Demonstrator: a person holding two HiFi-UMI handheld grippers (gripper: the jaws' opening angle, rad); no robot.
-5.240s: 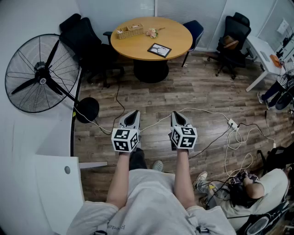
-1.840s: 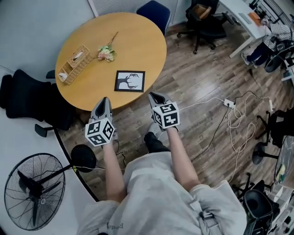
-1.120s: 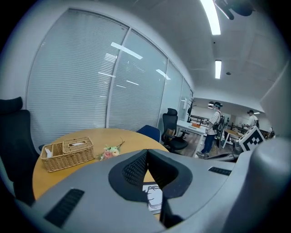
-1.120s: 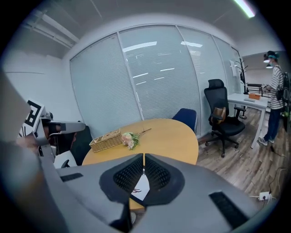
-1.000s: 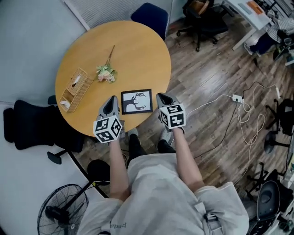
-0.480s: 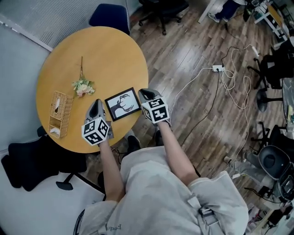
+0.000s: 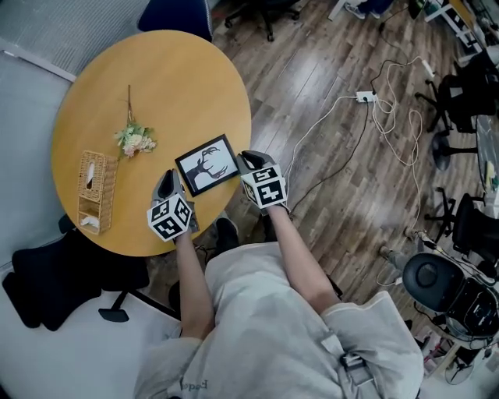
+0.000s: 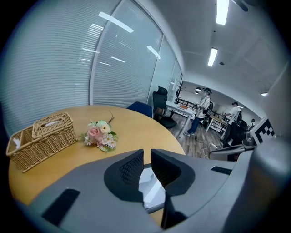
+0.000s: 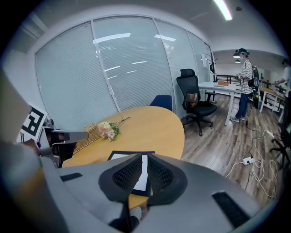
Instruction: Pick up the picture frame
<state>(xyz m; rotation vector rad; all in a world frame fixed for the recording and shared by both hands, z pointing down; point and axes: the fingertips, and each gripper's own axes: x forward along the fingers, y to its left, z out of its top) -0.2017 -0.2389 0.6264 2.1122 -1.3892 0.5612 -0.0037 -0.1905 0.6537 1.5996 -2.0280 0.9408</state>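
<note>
A black picture frame (image 7: pixel 207 164) holding a black antlered figure on white, pink-and-white flowers (image 7: pixel 135 142) with green leaves and a pale tan woven basket (image 7: pixel 93 191) lie on the honey-coloured table (image 7: pixel 195 70).

Round wooden table (image 7: pixel 195 70) on plank floor (image 7: pixel 327 203) — frosted glass walls (image 8: pixel 54 68), ceiling strip lights (image 8: pixel 221 11).

The table (image 7: pixel 187 86) is smooth wood, the basket (image 7: pixel 93 187) woven wicker, the floor (image 7: pixel 327 195) glossy planks, the picture frame (image 7: pixel 207 164) smooth-faced

No readable text, labels or numbers.
</note>
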